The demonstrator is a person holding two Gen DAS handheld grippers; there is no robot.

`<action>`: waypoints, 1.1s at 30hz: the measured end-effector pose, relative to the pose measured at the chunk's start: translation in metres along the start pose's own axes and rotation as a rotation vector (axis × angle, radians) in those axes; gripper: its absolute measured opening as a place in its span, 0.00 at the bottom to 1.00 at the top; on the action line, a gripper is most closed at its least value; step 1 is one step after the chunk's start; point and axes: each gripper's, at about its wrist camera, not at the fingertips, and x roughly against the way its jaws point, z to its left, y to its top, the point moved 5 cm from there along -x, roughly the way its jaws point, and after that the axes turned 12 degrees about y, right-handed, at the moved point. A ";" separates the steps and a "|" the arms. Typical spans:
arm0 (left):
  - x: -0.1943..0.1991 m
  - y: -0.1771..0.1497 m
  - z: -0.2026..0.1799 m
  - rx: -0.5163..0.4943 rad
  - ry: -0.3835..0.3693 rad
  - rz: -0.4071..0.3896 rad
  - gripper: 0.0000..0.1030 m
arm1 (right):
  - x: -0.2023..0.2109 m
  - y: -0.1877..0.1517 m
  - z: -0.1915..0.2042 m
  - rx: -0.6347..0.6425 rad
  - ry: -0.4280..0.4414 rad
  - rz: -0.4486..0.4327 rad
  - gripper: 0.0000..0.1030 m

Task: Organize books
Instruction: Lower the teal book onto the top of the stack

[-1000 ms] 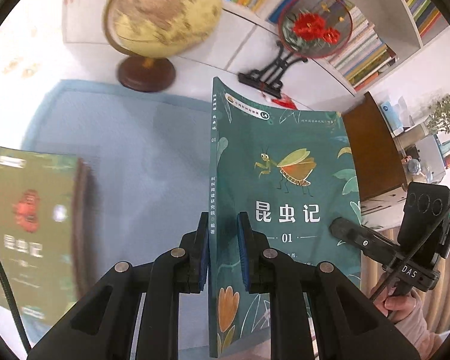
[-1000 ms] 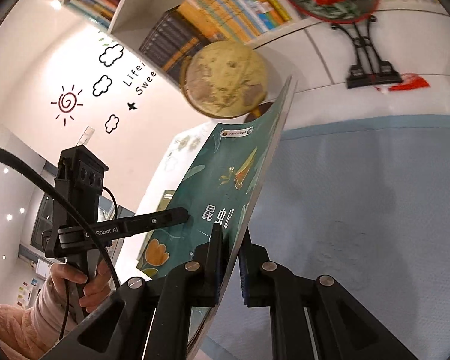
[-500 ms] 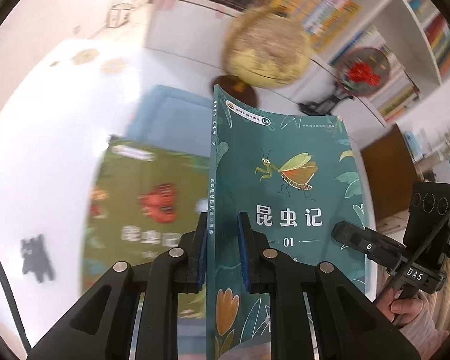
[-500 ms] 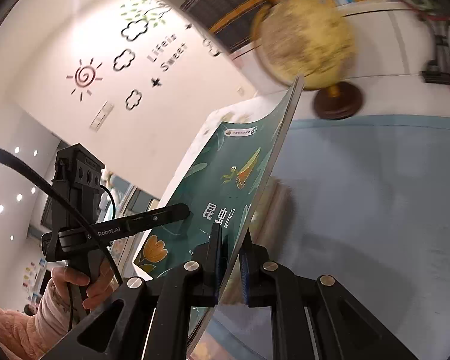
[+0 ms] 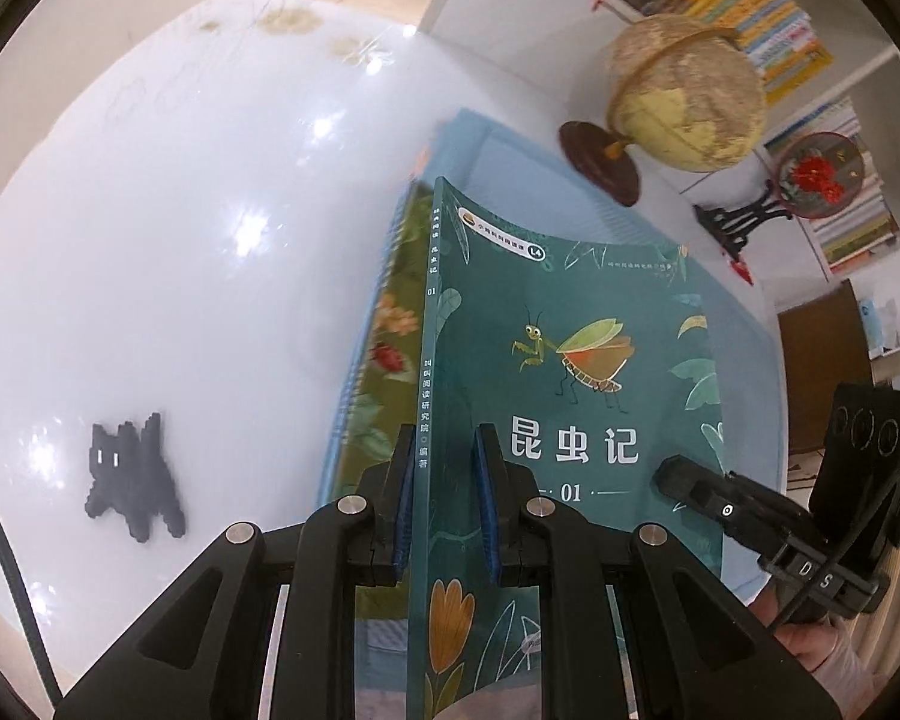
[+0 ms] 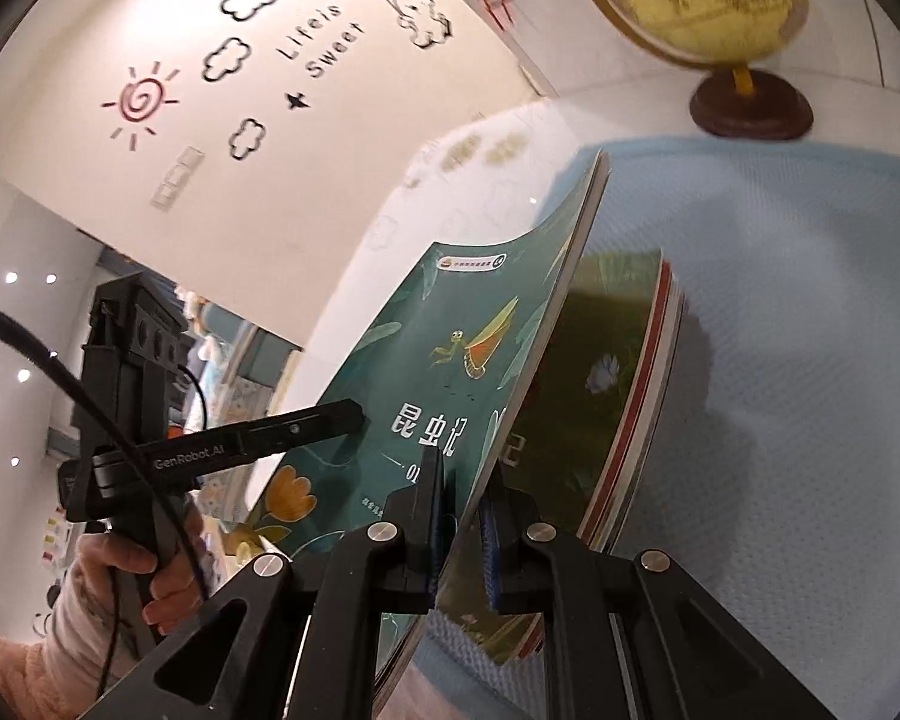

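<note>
A teal book (image 5: 582,372) with a mantis on its cover is held up between both grippers. My left gripper (image 5: 444,450) is shut on its spine edge. My right gripper (image 6: 462,480) is shut on the opposite edge, and its tip (image 5: 669,474) shows on the cover in the left wrist view. The book hangs tilted just above a stack of books (image 6: 606,396) with a green cover (image 5: 384,360), which lies on the blue mat (image 6: 798,312). The left gripper (image 6: 354,411) also shows in the right wrist view, held by a hand in a pink sleeve.
A globe (image 5: 684,96) on a dark wooden base stands at the far edge of the mat. A round red-flower ornament (image 5: 822,174) on a black stand is beside it, with bookshelves behind. A black cat figure (image 5: 132,480) marks the white table left of the mat.
Both grippers have carried the teal book sideways across the mat and a little lower. It now hangs over the green-covered stack, which was off to the left before.
</note>
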 end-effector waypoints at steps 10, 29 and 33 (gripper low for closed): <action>-0.019 0.000 0.007 0.016 0.015 0.033 0.15 | -0.019 -0.005 -0.015 -0.039 -0.127 0.021 0.10; -0.019 0.003 0.001 -0.040 0.121 0.051 0.19 | -0.019 -0.008 -0.023 -0.122 -0.206 0.045 0.23; -0.017 0.008 0.007 -0.003 0.148 0.053 0.19 | -0.020 -0.009 -0.017 -0.121 -0.181 0.060 0.48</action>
